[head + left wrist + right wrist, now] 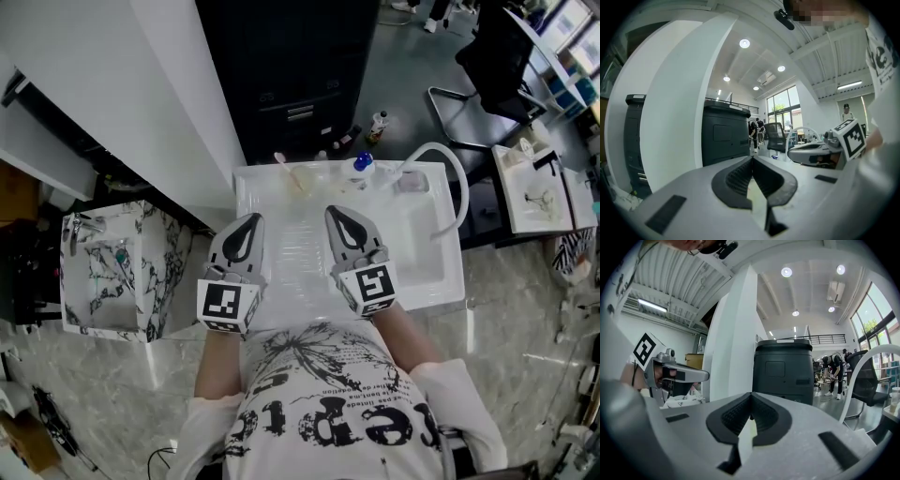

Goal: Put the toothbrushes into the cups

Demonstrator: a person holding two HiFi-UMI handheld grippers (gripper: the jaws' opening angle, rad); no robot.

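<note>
Both pairs of jaws are pressed together with nothing between them. The left gripper (251, 225) and right gripper (336, 217) hang side by side over the middle of the white basin (431, 272). One toothbrush (289, 174) lies flat on the basin's far rim at upper centre, in no cup, so it is left to do. To its right is a blue-capped bottle (361, 167), then a clear, cup-like thing (411, 180) too small to be sure of. A black cabinet (291, 75) fills the top of the frame, with marbled floor around.

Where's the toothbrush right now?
Head view: the toothbrush lies on the back-left part of the white basin, near its far rim and to the left of the blue-capped bottle. Neither gripper view shows it.
</note>
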